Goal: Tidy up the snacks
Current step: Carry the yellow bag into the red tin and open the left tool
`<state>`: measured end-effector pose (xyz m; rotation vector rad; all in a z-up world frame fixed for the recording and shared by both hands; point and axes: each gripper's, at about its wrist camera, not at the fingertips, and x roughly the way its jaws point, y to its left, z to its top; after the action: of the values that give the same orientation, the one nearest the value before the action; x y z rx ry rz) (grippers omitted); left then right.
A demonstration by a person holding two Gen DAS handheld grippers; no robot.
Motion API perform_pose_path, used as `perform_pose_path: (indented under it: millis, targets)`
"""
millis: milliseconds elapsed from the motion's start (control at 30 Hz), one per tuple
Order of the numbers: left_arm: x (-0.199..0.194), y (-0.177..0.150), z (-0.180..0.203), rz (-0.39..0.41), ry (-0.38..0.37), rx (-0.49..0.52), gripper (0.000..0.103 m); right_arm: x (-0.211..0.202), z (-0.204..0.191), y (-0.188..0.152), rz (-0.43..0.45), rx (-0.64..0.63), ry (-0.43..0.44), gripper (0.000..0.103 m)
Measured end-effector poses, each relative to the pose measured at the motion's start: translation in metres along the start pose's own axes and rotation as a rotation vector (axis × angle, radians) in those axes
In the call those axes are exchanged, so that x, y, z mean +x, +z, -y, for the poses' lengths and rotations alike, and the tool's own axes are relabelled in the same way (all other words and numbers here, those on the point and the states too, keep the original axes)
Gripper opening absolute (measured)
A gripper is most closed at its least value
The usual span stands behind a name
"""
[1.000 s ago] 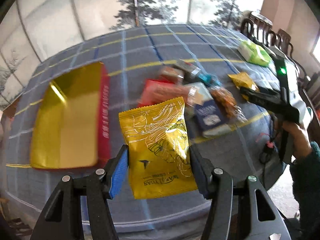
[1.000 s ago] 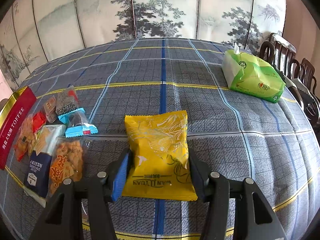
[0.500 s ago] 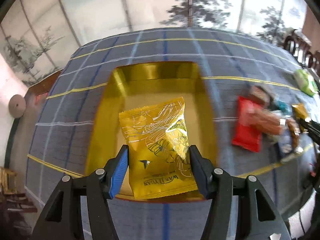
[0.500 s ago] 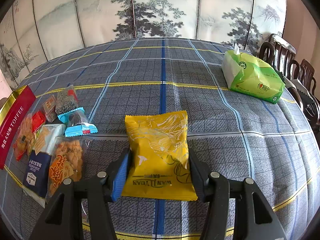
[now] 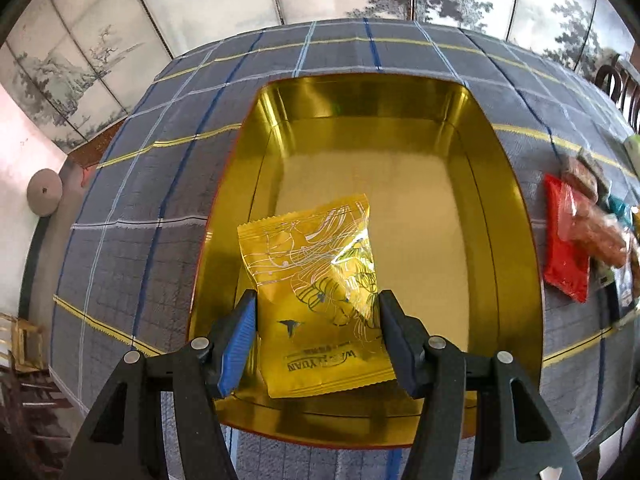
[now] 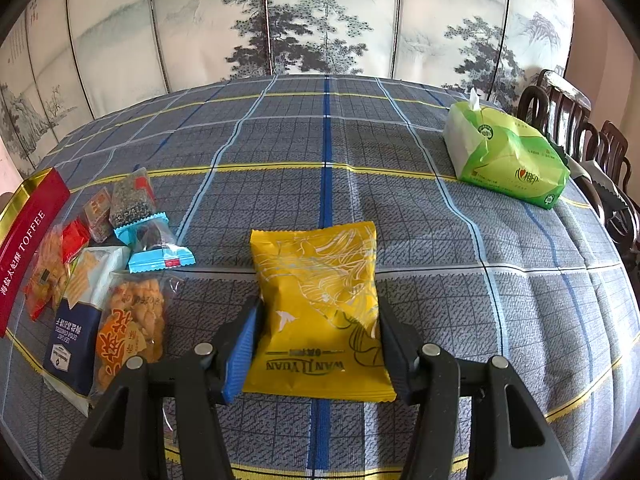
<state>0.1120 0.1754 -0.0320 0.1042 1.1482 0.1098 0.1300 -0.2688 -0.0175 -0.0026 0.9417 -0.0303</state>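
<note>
Now left gripper clamps yellow packet over gold tin; right gripper clamps second packet.

The left gripper, clamped on its yellow snack packet, has swung left from the snack pile and lowered over the gold tin, closer than half a second ago.

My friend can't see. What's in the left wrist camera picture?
The left gripper holds a yellow snack packet over an open gold tin on a blue checked tablecloth. More snack packets lie to the tin's right.
</note>
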Motion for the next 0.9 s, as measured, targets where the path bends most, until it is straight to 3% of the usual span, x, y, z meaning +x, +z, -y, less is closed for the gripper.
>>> perform_pose_path:
  millis: [500,900]
  targets:
    - [-0.002,0.000,0.009,0.009,0.023,0.044,0.060,0.000,0.000,0.000,-0.001,-0.001,-0.001,0.058]
    - [-0.022,-0.007,0.009,0.050,0.014,0.023,0.067,0.000,-0.001,0.001,-0.001,-0.001,-0.002,0.058]
